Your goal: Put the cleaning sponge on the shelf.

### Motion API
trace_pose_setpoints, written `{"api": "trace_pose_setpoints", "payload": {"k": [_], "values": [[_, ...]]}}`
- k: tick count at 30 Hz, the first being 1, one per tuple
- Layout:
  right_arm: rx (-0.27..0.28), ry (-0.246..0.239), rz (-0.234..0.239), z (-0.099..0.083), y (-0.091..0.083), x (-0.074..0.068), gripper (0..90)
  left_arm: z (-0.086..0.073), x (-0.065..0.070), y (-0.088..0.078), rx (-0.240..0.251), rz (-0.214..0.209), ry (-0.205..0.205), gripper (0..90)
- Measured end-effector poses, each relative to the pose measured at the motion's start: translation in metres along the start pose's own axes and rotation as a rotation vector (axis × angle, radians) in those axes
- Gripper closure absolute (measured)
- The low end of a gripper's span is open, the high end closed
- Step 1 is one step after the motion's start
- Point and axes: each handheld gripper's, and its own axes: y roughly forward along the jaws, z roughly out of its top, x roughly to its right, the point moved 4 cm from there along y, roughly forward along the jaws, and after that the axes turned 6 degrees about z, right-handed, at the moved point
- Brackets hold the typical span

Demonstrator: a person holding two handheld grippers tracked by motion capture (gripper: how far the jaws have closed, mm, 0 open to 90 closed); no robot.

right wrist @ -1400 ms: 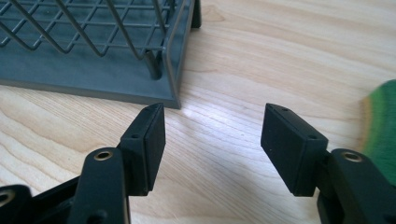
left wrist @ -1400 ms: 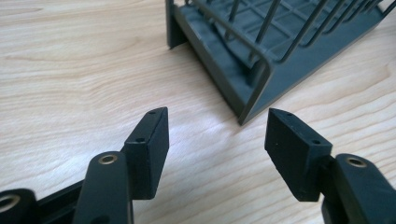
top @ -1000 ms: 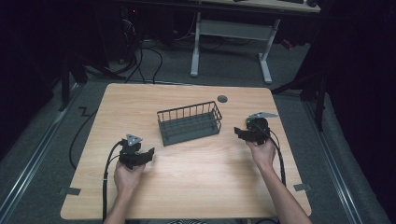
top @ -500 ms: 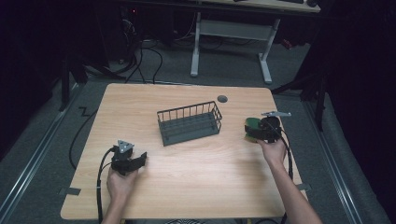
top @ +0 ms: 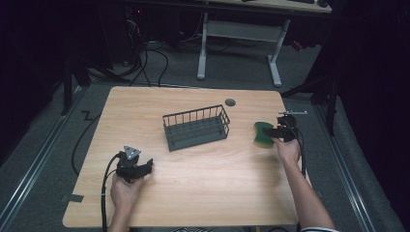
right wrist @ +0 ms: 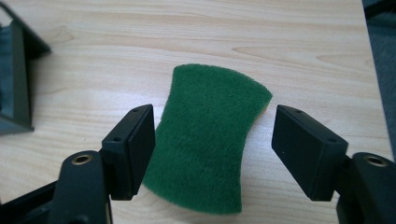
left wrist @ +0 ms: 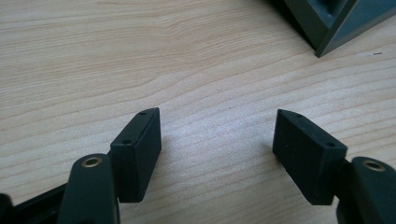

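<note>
Lab or test room: a wooden worktop (top: 193,203) on grey carpet (top: 43,159), loose cables (top: 145,63) and a white desk frame (top: 239,46) at the far side, dark surroundings.

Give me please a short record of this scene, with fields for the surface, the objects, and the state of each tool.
surface: wooden table with a round grommet hole near its far edge
basket: dark wire basket, upright near the table's middle, nothing visible inside
sponge: green sponge, lying flat on the table to the right of the basket
left tool: left tool, jaws open over bare wood, holding nothing
right tool: right tool, jaws open on either side of the sponge, not closed on it
</note>
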Motion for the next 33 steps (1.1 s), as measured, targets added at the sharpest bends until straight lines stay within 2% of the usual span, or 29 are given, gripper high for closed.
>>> {"api": "trace_pose_setpoints", "payload": {"k": [6,12,18,20,24,33], "values": [[-0.028,0.031,-0.012,-0.002,0.013,0.002,26.1,0.000,0.000,0.000,0.000,-0.001,-0.001,32.9],[-0.020,0.040,-0.006,-0.001,0.021,-0.004,23.7,0.000,0.000,0.000,0.000,-0.001,-0.001,32.9],[-0.050,0.037,-0.008,-0.005,0.030,-0.008,20.7,0.000,0.000,0.000,-0.001,-0.003,0.002,32.5],[-0.048,0.040,-0.025,-0.006,0.034,-0.008,20.2,0.000,0.000,0.000,-0.001,-0.003,0.002,32.4],[-0.049,0.053,-0.043,-0.006,0.038,-0.006,20.2,0.000,0.000,0.000,-0.002,-0.002,0.002,32.4],[-0.043,0.044,-0.063,-0.007,0.040,-0.007,21.2,0.000,0.000,0.000,-0.001,-0.002,0.000,32.4]]}}
